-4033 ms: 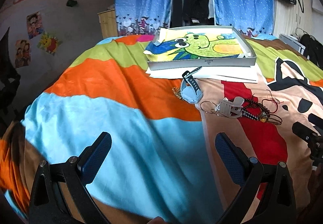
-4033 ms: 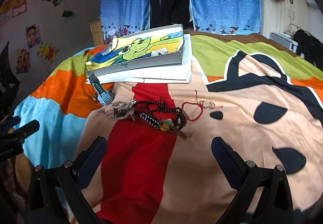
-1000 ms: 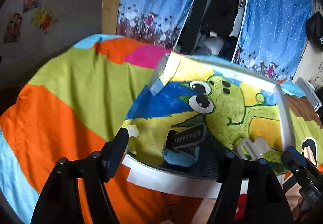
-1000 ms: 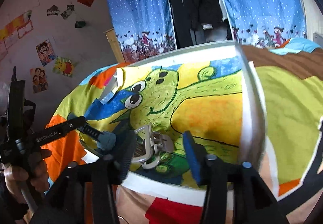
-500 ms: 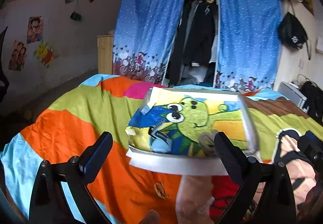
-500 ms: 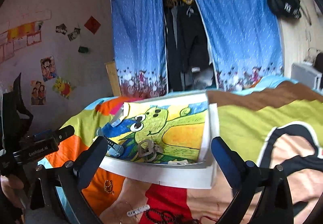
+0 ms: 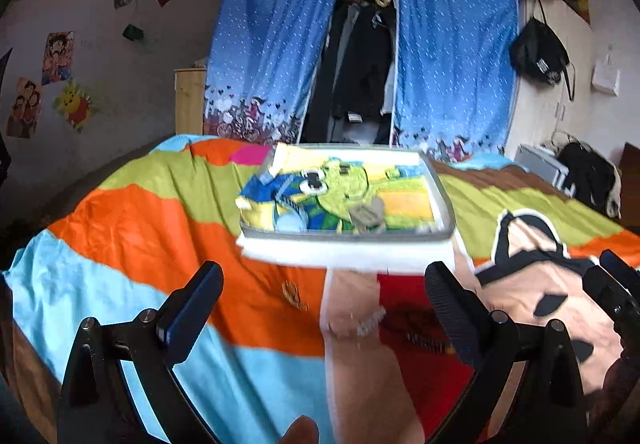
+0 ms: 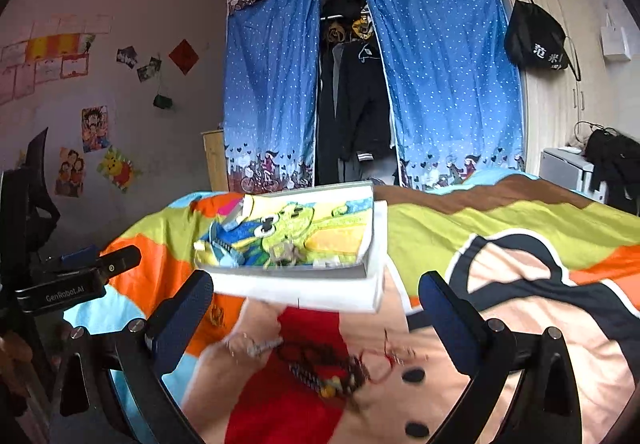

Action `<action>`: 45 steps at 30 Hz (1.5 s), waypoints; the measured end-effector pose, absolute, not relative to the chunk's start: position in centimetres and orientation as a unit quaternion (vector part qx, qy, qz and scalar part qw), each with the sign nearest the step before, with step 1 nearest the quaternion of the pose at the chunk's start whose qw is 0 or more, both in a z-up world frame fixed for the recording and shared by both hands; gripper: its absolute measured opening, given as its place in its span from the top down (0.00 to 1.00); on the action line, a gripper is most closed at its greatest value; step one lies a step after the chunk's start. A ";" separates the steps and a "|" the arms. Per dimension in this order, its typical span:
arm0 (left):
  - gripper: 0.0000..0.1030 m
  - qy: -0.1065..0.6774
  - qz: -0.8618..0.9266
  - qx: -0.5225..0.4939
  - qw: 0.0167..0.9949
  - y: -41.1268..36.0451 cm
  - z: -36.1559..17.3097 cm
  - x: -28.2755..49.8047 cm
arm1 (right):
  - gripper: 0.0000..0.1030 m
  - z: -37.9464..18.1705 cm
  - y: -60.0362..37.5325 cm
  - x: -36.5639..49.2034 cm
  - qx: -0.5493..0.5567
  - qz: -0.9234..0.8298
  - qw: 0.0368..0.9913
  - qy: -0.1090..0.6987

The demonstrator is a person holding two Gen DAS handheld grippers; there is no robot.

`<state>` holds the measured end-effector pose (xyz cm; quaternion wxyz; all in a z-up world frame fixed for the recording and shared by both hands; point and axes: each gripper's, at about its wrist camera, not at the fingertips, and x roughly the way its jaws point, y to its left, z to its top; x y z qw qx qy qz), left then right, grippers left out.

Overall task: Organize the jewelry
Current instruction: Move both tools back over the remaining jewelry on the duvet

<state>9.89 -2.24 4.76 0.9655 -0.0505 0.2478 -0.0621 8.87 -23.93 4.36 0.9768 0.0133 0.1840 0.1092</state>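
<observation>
Left gripper: jaws spread wide, empty, held above the bedspread.
Right gripper: jaws spread wide, empty, aimed over the loose jewelry.
Step in hand: judged to be between pickups. A blue watch and a grey clip-like piece already lie in the white tray; neither gripper holds anything.
Remaining jewelry: a dark beaded bracelet and a red cord heaped on the red patch, a pale bead strand just beside them, and a small gold piece apart on the orange band.
Next move: lower one gripper onto a single strand and close on it alone.
Obstructions: the strands overlap, so a pinch may lift several; motion blur hides fine detail.
Surroundings: blue curtains and wardrobe clothes well behind the tray.
</observation>
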 end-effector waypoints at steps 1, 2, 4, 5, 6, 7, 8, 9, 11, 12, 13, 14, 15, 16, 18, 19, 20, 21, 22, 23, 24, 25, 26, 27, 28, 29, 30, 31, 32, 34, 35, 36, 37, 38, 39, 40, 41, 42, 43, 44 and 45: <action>0.04 0.254 -0.067 -0.046 0.964 -2.6 4.3 9.4 | 0.00 4.0 -24.0 8.4 0.013 0.108 0.976 0.187; 0.04 0.258 -0.070 -0.042 0.963 -2.8 3.8 8.9 | 0.00 3.6 -24.1 7.8 0.013 0.108 0.976 0.191; 0.04 0.267 -0.073 -0.036 0.960 -3.1 2.9 8.3 | 0.00 2.7 -24.3 7.1 0.013 0.103 0.974 0.200; 0.04 0.273 -0.074 -0.032 0.959 -3.3 2.3 8.0 | 0.00 2.3 -24.4 6.8 0.013 0.101 0.974 0.204; 0.04 0.282 -0.076 -0.027 0.956 -3.6 1.7 7.9 | 0.00 1.8 -24.6 6.6 0.013 0.096 0.973 0.209; 0.04 0.289 -0.077 -0.025 0.954 -3.7 1.1 7.6 | 0.00 1.3 -24.7 6.3 0.011 0.094 0.972 0.214; 0.04 0.295 -0.077 -0.025 0.952 -3.8 0.5 7.6 | 0.00 0.7 -24.9 6.1 0.009 0.091 0.971 0.221; 0.04 0.303 -0.078 -0.024 0.950 -3.9 0.0 7.5 | 0.00 0.2 -25.0 6.0 0.007 0.088 0.970 0.228; 0.04 0.315 -0.081 -0.022 0.945 -4.0 -1.0 7.6 | 0.00 -0.8 -25.5 5.8 0.009 0.085 0.967 0.241; 0.04 0.322 -0.082 -0.019 0.943 -4.1 -1.4 7.7 | 0.00 -1.3 -25.8 5.6 0.013 0.085 0.965 0.247; 0.04 0.327 -0.083 -0.015 0.941 -4.3 -1.8 7.8 | 0.00 -1.8 -26.0 5.7 0.016 0.084 0.963 0.255; 0.04 0.331 -0.084 -0.011 0.940 -4.4 -2.2 7.9 | 0.00 -2.4 -26.2 5.7 0.018 0.081 0.962 0.262; 0.04 0.336 -0.084 -0.007 0.938 -4.5 -2.6 8.1 | 0.00 -2.9 -26.4 5.8 0.020 0.080 0.960 0.269; 0.04 0.341 -0.085 -0.003 0.936 -4.5 -2.9 8.3 | 0.00 -3.4 -26.5 5.9 0.021 0.079 0.958 0.276; 0.04 0.348 -0.084 0.004 0.934 -4.6 -3.7 8.7 | 0.00 -4.3 -26.8 6.2 0.021 0.080 0.954 0.290; 0.04 0.353 -0.085 0.007 0.932 -4.7 -4.1 8.9 | 0.00 -4.7 -26.9 6.3 0.019 0.080 0.952 0.296; 0.04 0.358 -0.088 0.010 0.930 -4.8 -4.5 9.0 | 0.00 -5.2 -26.9 6.5 0.018 0.080 0.950 0.302; 0.04 0.362 -0.090 0.013 0.928 -4.9 -4.9 9.2 | 0.00 -5.5 -27.0 6.6 0.017 0.080 0.948 0.306; 0.04 0.365 -0.092 0.017 0.926 -4.9 -5.1 9.4 | 0.00 -5.9 -27.0 6.7 0.017 0.081 0.947 0.311; 0.04 0.369 -0.094 0.021 0.925 -5.0 -5.4 9.7 | 0.00 -6.3 -27.0 6.9 0.018 0.082 0.945 0.317; 0.04 0.371 -0.094 0.024 0.923 -5.2 -5.7 9.9 | 0.00 -6.6 -27.0 7.1 0.018 0.083 0.943 0.321; 0.04 0.373 -0.095 0.025 0.922 -5.2 -5.9 10.2 | 0.00 -6.9 -27.0 7.3 0.019 0.083 0.942 0.324; 0.04 0.376 -0.098 0.025 0.921 -5.3 -6.0 10.4 | 0.00 -7.3 -26.9 7.5 0.018 0.085 0.940 0.329; 0.04 0.379 -0.103 0.022 0.919 -5.2 -6.1 10.8 | 0.00 -7.6 -27.0 7.8 0.018 0.086 0.939 0.333; 0.04 0.380 -0.107 0.020 0.918 -5.2 -6.2 11.2 | 0.00 -7.8 -26.9 8.1 0.017 0.087 0.937 0.337; 0.04 0.381 -0.110 0.017 0.918 -5.1 -6.2 11.6 | 0.00 -8.0 -26.8 8.3 0.018 0.088 0.936 0.340; 0.04 0.381 -0.113 0.015 0.917 -5.0 -6.2 12.0 | 0.00 -8.3 -26.8 8.7 0.020 0.090 0.934 0.344; 0.04 0.382 -0.117 0.011 0.917 -4.9 -6.2 12.6 | 0.00 -8.5 -26.8 9.0 0.022 0.092 0.933 0.348; 0.04 0.381 -0.120 0.007 0.917 -4.8 -6.1 13.1 | 0.00 -8.6 -26.8 9.2 0.023 0.093 0.932 0.350; 0.04 0.379 -0.124 -0.001 0.917 -4.6 -5.9 14.4 | 0.00 -8.8 -26.9 10.1 0.030 0.097 0.929 0.356; 0.04 0.380 -0.129 -0.002 0.916 -4.5 -5.8 15.0 | 0.00 -8.9 -27.0 10.4 0.034 0.100 0.928 0.357; 0.05 0.383 -0.135 0.000 0.914 -4.6 -5.9 15.7 | 0.00 -8.9 -27.0 10.7 0.037 0.102 0.928 0.357; 0.05 0.388 -0.144 0.004 0.910 -4.6 -6.1 16.7 | 0.00 -8.9 -27.0 11.1 0.040 0.103 0.927 0.358; 0.05 0.392 -0.147 0.006 0.908 -4.6 -6.2 17.2 | 0.00 -9.0 -27.0 11.5 0.042 0.104 0.926 0.359; 0.05 0.397 -0.154 0.007 0.905 -4.5 -6.4 17.9 | 0.00 -9.0 -27.0 11.9 0.044 0.107 0.925 0.362; 0.06 0.404 -0.162 0.007 0.900 -4.4 -6.7 18.7 | 0.00 -9.1 -26.9 12.3 0.045 0.109 0.923 0.366; 0.07 0.409 -0.167 0.008 0.897 -4.4 -6.9 19.3 | 0.00 -9.2 -26.8 12.7 0.045 0.113 0.921 0.370; 0.09 0.413 -0.170 0.010 0.895 -4.3 -7.0 19.9 | 0.00 -9.2 -26.7 13.0 0.043 0.116 0.920 0.372; 0.11 0.416 -0.173 0.012 0.893 -4.2 -7.1 20.5 | 0.01 -9.3 -26.5 13.4 0.041 0.121 0.919 0.374; 0.12 0.420 -0.175 0.013 0.890 -4.1 -7.3 21.2 | 0.03 -9.3 -26.4 13.6 0.040 0.125 0.918 0.375; 0.14 0.424 -0.175 0.013 0.889 -4.0 -7.4 21.8 | 0.08 -9.3 -26.2 13.9 0.038 0.130 0.916 0.378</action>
